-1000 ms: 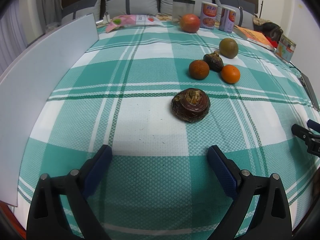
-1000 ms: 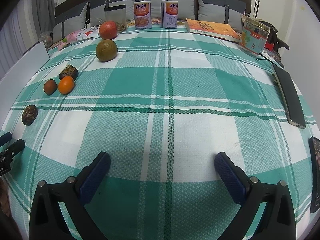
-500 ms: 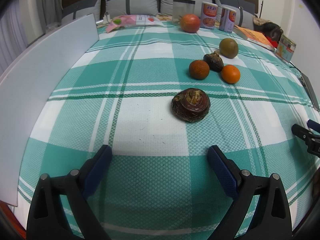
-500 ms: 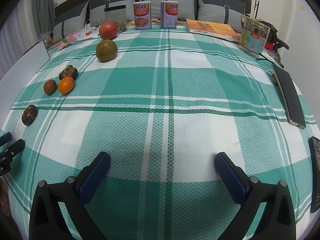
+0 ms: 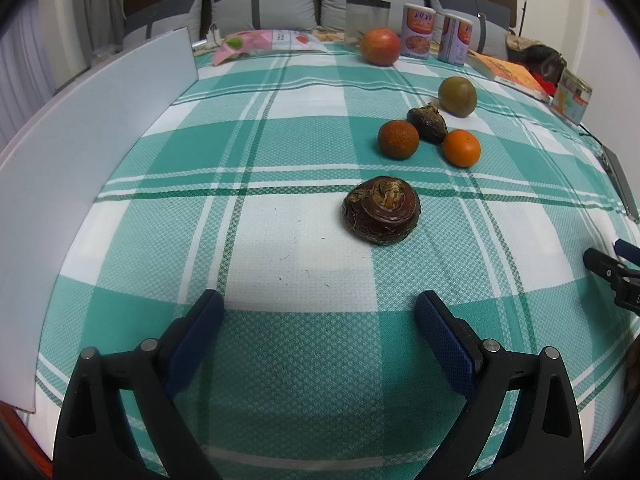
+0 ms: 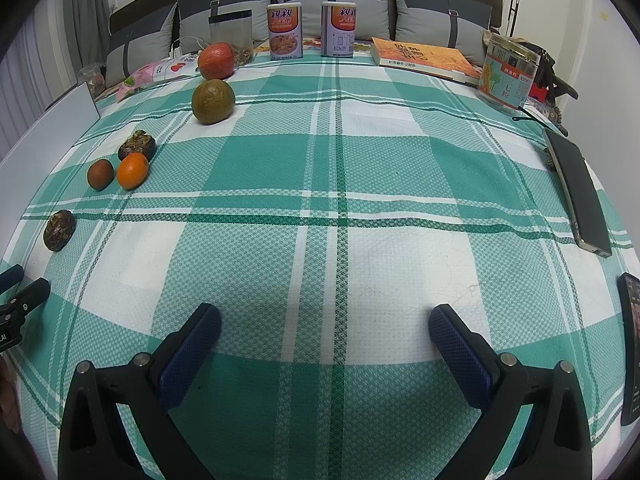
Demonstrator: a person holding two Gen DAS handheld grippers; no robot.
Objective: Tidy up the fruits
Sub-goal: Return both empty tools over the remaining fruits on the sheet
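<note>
A dark brown water chestnut point(image 5: 381, 210) lies on the green plaid cloth just ahead of my open, empty left gripper point(image 5: 319, 322); it also shows in the right wrist view point(image 6: 59, 230). Behind it lie a dull orange fruit point(image 5: 398, 139), a second dark chestnut point(image 5: 428, 122), a bright orange point(image 5: 461, 148), a green-brown round fruit point(image 5: 457, 96) and a red fruit point(image 5: 380, 46). My right gripper point(image 6: 325, 332) is open and empty over bare cloth, far right of the fruits point(image 6: 132, 170).
A white board point(image 5: 80, 160) lines the left edge. Two cans point(image 6: 284, 32), a bag, a snack packet point(image 5: 264, 42), a book point(image 6: 424, 58) and a jar point(image 6: 506, 74) stand at the back. A dark flat device point(image 6: 578, 192) and a phone point(image 6: 632, 352) lie at the right.
</note>
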